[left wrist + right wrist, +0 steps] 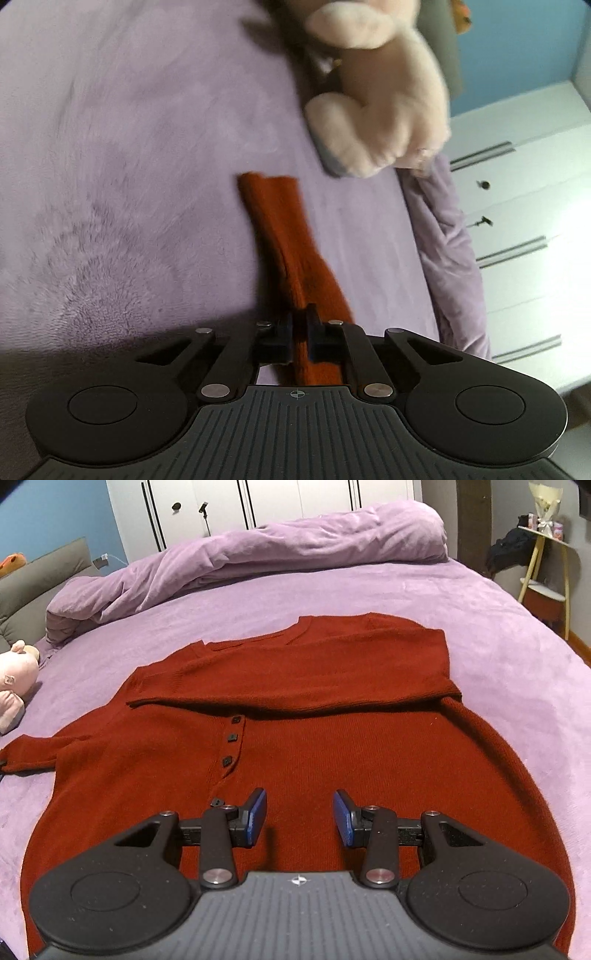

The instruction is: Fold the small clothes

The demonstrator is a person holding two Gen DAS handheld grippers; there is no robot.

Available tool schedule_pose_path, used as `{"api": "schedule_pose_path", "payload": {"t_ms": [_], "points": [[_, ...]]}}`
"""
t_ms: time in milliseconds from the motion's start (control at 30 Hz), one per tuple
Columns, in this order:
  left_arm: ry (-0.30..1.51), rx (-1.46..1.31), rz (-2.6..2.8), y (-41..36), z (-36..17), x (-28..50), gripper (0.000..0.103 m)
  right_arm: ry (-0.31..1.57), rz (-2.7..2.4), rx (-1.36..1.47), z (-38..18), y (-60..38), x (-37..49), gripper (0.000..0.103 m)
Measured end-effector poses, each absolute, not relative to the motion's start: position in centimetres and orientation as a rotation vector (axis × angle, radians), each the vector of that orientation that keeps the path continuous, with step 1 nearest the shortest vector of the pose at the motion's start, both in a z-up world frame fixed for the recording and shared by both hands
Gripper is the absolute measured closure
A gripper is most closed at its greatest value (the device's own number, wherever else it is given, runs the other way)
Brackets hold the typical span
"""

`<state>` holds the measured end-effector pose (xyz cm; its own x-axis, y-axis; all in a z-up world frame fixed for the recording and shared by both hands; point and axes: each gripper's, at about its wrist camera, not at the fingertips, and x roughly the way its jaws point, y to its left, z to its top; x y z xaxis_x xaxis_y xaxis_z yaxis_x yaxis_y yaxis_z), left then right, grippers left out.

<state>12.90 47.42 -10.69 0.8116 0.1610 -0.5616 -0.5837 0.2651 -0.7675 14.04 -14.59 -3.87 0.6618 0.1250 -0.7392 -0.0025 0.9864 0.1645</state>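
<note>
Right claw [299, 818]: the jaws are held partly apart with nothing between the blue pads; it hangs over the lower front of the sweater [314, 760], tilted downward.
Left claw [298, 334]: the jaws are closed tight on the end of a sleeve [284, 236]; red knit is seen pinched between the pads and running on under the claw body.
Sweater relative to right claw: it is spread flat on the bed [498, 657], directly beneath and ahead of the claw; the dark buttons [232, 735] lie just ahead and slightly to the left.
Sleeve relative to left claw: it stretches straight away from the pads across the purple cover, its far part lying flat.
Done so far: one sleeve is seen already laid across the chest [295, 686], further ahead of the right claw.
Left to do: the gripped sleeve is judged not yet folded in; the body fold is also outstanding.
Beyond: a plush toy [380, 96] lies past the sleeve, apart from it; a bunched duvet [258, 550] lies behind the sweater.
</note>
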Motion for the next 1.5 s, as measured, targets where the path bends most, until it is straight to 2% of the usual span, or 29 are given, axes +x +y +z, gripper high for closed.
{"api": "schedule_pose_path", "payload": {"t_ms": [200,300,400,433,500,633,700,800,833,933,1033,1067,1100,1167,1233,1333,1500], "points": [[0.394,-0.902,0.284,40.8,-1.9,15.6,0.095,0.800,0.057,0.196,-3.2,-16.3,13.6,0.064],[0.383,-0.767,0.067,33.8,2.7,18.1,0.095,0.777,0.046,0.233,-2.9,-17.2,13.5,0.064],[0.430,-0.647,-0.160,24.6,5.0,20.5,0.094,0.752,0.042,0.274,-2.4,-17.9,13.3,0.064],[0.457,-0.607,-0.220,21.7,5.1,21.1,0.093,0.743,0.044,0.285,-2.2,-18.2,13.2,0.064],[0.542,-0.528,-0.293,16.2,3.9,22.2,0.080,0.729,0.047,0.294,-1.9,-18.6,13.1,0.064],[0.756,-0.440,-0.309,9.6,-0.9,22.0,0.070,0.736,0.045,0.325,-1.7,-19.8,13.5,0.064],[0.820,-0.423,-0.249,9.4,-2.8,20.9,0.064,0.749,0.061,0.355,-1.9,-20.3,14.4,0.063],[0.850,-0.380,-0.134,10.4,-4.1,18.8,0.052,0.789,0.146,0.416,-2.8,-20.4,16.7,0.054],[0.850,-0.364,-0.087,11.2,-4.3,18.1,0.052,0.807,0.184,0.446,-3.3,-20.3,17.6,0.048],[0.847,-0.379,-0.023,13.5,-4.8,16.8,0.051,0.844,0.288,0.555,-5.0,-19.3,21.0,0.041],[0.838,-0.410,-0.003,14.7,-4.3,16.2,0.050,0.894,0.305,0.653,-7.0,-18.0,24.8,0.040],[0.826,-0.409,0.010,14.9,-3.9,16.5,0.046,0.911,0.307,0.671,-7.6,-17.5,25.8,0.041],[0.814,-0.402,0.026,15.0,-3.7,16.5,0.041,0.932,0.289,0.678,-8.2,-16.9,26.8,0.042],[0.793,-0.385,0.049,15.4,-3.6,16.4,0.040,0.959,0.283,0.673,-9.0,-15.9,28.1,0.051],[0.798,-0.379,0.058,15.6,-3.9,16.6,0.040,0.979,0.278,0.625,-9.1,-14.9,28.6,0.075],[0.813,-0.389,0.079,16.0,-4.5,17.1,0.040,0.931,0.300,0.472,-7.4,-13.6,28.7,0.093],[0.792,-0.368,0.093,16.0,-4.0,17.5,0.040,0.534,0.374,0.294,1.0,-15.1,26.3,0.095]]}}
